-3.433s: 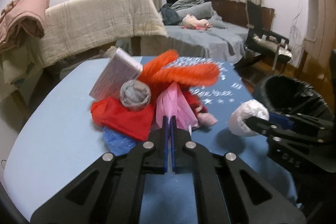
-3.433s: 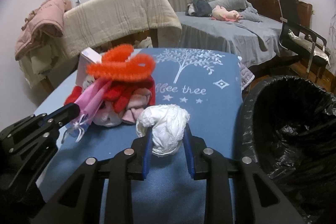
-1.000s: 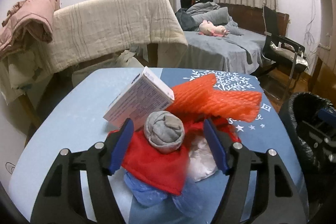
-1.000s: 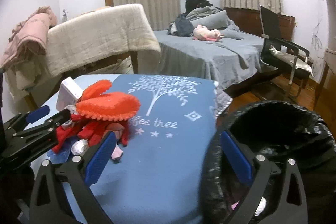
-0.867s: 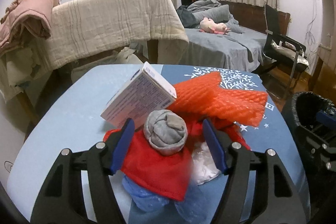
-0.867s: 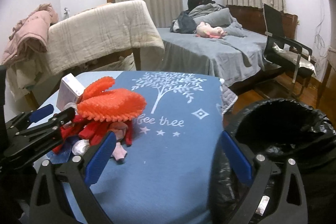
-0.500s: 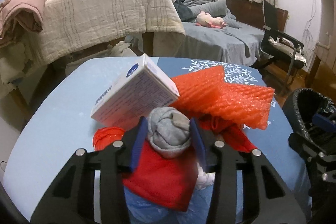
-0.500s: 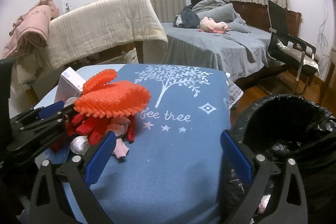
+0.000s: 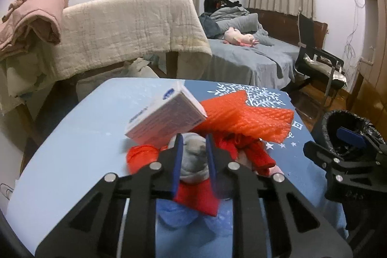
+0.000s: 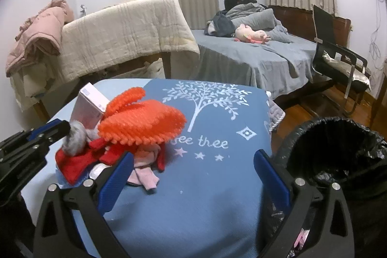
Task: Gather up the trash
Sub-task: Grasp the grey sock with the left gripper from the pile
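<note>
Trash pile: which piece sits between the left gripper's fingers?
The grey wad. The left gripper is closing on it, blue pads on either side. The white box, orange foam net and red bag lie outside the fingers.

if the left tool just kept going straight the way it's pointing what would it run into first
The grey wad is already between the closing jaws of the left tool. Pushed further on, it would probably meet the white box lying tilted on the pile just behind, though depth is hard to judge.
</note>
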Demonstrator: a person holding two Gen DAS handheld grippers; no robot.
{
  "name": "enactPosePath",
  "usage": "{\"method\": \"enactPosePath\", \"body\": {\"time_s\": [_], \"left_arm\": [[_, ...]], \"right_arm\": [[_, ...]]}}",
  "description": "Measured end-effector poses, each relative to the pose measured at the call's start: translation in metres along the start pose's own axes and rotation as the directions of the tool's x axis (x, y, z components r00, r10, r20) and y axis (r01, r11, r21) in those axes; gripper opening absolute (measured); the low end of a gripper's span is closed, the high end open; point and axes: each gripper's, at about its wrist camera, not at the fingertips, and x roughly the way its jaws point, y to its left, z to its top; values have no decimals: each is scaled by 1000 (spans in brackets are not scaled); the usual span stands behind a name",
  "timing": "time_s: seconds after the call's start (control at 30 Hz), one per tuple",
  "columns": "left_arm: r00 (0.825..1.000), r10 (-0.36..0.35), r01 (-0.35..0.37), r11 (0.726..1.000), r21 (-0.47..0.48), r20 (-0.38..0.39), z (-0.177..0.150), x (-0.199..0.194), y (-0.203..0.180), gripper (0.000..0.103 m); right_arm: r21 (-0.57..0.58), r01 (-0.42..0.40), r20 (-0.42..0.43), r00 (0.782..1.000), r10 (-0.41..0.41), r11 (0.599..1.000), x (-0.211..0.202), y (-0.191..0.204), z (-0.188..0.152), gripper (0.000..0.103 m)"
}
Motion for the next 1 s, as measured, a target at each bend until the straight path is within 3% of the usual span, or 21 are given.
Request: {"method": "enactPosePath", "body": {"time_s": [0.23,0.37,0.47,0.63,0.87,1.0], "left_arm": [[999,3,-4,999,-35,-36,-4,5,17,19],[999,-15,13,999,-40,-46,-10,6,13,39],[1000,-14,13,1000,-23,-28,-8,6,5,47],[999,-14,15,1000,11,-41,-6,24,-4,47],[987,-46,52,998,40,-153,-12,58,-11,52],[990,-55,60,998,33,-131,-12,54,-11,42]], "right_arm": [[-14,-15,2,1000,15,1000,3,10,5,97],[-22,-4,-6,1000,4,1000,2,9,1,97],[-12,8,-15,1000,-8,1000,2,3,-2,97],[3,18,-23,1000,-18,1000,6,-3,-4,97],[3,20,-24,1000,-20,1000,7,-5,-5,97],[10,19,-32,999,-19,1000,10,-6,-7,97]]}}
